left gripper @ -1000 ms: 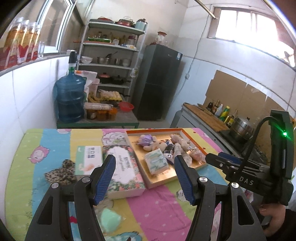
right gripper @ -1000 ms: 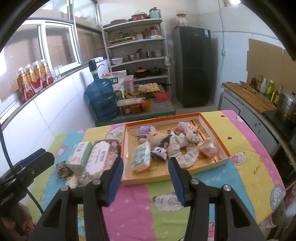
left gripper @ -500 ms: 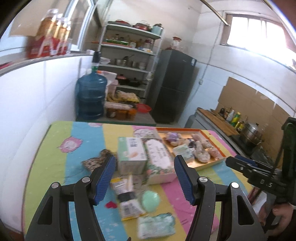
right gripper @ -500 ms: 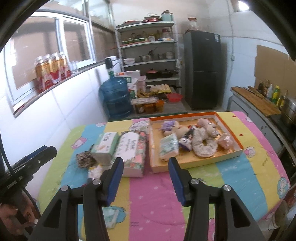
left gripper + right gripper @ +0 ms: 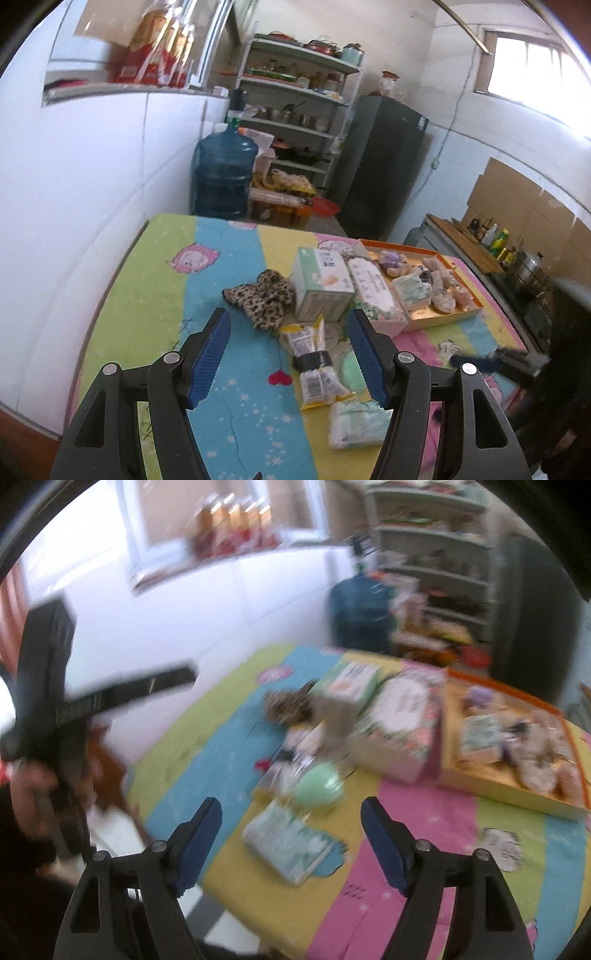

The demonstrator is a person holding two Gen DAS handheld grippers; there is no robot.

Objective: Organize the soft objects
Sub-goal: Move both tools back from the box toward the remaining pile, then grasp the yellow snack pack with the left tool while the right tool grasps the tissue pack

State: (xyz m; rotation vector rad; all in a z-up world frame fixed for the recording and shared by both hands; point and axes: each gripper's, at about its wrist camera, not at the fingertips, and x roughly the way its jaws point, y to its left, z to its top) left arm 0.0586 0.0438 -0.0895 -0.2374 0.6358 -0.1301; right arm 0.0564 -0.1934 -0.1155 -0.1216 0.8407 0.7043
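Note:
An orange tray (image 5: 441, 322) at the right of the table holds plush toys (image 5: 439, 278) and a tissue pack (image 5: 411, 291). Loose on the striped cloth lie a leopard-print cloth (image 5: 260, 297), a yellow banded packet (image 5: 314, 363), a green sponge (image 5: 351, 369) and a pale green tissue pack (image 5: 356, 424). My left gripper (image 5: 290, 360) is open and empty, above the packet. My right gripper (image 5: 291, 843) is open and empty, above the tissue pack (image 5: 290, 843); that view is blurred, with the sponge (image 5: 319, 786) and tray (image 5: 506, 788) beyond.
A green tissue box (image 5: 321, 282) and a floral pink box (image 5: 373, 291) stand between the loose things and the tray. A white wall runs along the table's left. A water jug (image 5: 223, 175), shelves (image 5: 295, 110) and a fridge (image 5: 376, 166) stand behind.
Both grippers have swung left, away from the tray and toward the loose things at the table's near left. Both stay open and empty. The right wrist view is now motion-blurred.

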